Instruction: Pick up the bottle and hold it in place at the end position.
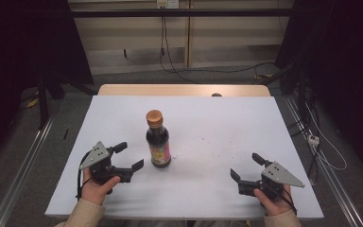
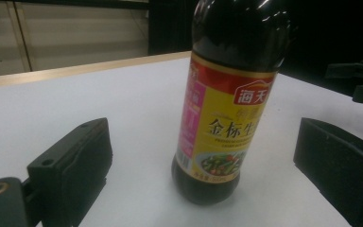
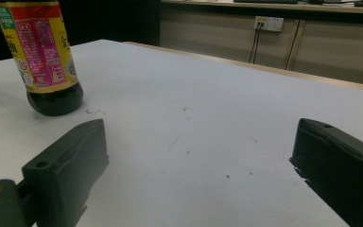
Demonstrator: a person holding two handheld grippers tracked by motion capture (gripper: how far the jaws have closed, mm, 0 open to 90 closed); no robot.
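Soy sauce bottle [image 1: 158, 140] upright on worktop [image 1: 208, 142]; left hand-held gripper [image 1: 127, 156] gaping beside it, empty; right hand-held gripper [image 1: 247, 167] wide open, empty, well apart.

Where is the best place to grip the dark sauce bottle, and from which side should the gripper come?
Probably the labelled body of the bottle, approached level by the left gripper. The bottle stands upright, and in the left gripper view it sits between the open jaws, untouched.

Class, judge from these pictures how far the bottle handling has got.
Done: the left gripper is lined up beside the upright soy sauce bottle, jaws open. In hand: nothing is gripped. Left: closing on the bottle; the right gripper rests open, apart.
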